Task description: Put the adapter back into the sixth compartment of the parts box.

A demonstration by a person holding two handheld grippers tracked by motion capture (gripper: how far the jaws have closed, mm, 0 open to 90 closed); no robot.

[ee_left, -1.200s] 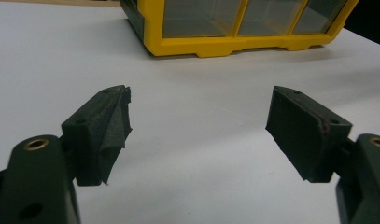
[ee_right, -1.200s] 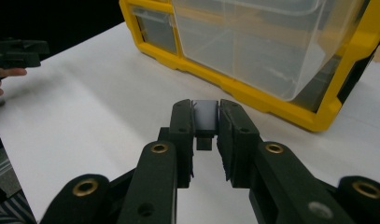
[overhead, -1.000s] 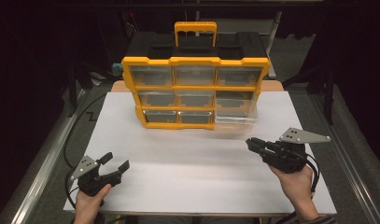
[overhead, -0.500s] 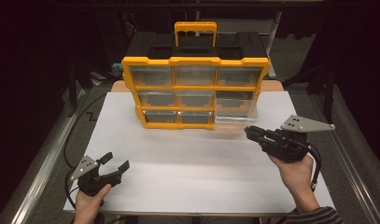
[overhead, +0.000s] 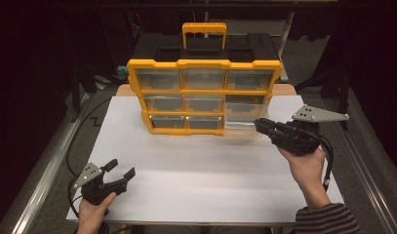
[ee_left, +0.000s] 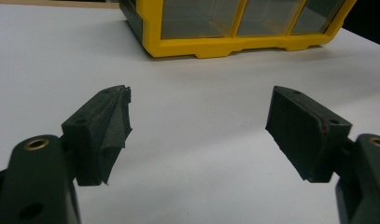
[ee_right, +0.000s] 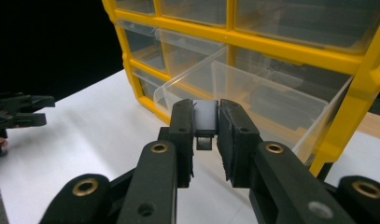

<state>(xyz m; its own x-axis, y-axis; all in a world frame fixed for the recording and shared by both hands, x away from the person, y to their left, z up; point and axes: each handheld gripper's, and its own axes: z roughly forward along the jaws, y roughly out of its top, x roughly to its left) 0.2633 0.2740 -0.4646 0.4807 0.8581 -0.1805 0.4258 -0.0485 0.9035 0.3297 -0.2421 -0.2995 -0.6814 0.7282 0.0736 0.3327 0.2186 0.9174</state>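
Observation:
A yellow-framed organiser (overhead: 204,63) with clear drawers stands at the back of the white table top (overhead: 201,170). Its bottom right drawer (overhead: 242,127) is pulled out. My right gripper (overhead: 260,124) hovers just right of that drawer, pointing left at it. In the right gripper view the jaws (ee_right: 205,109) are shut on a small pale block with a dark end (ee_right: 205,122), right in front of the open drawer (ee_right: 253,93). My left gripper (overhead: 120,170) rests low at the front left, open, with nothing between its pads (ee_left: 108,135), and the organiser's base (ee_left: 197,46) lies ahead.
A black case with a yellow handle (overhead: 204,29) sits behind the organiser. Metal rails (overhead: 45,170) run along both table sides. Cables (overhead: 327,161) trail from each gripper. White surface stretches between the two hands.
My right gripper has risen and moved toward the pulled-out drawer, still shut on the small block. The left gripper has stayed where it was.

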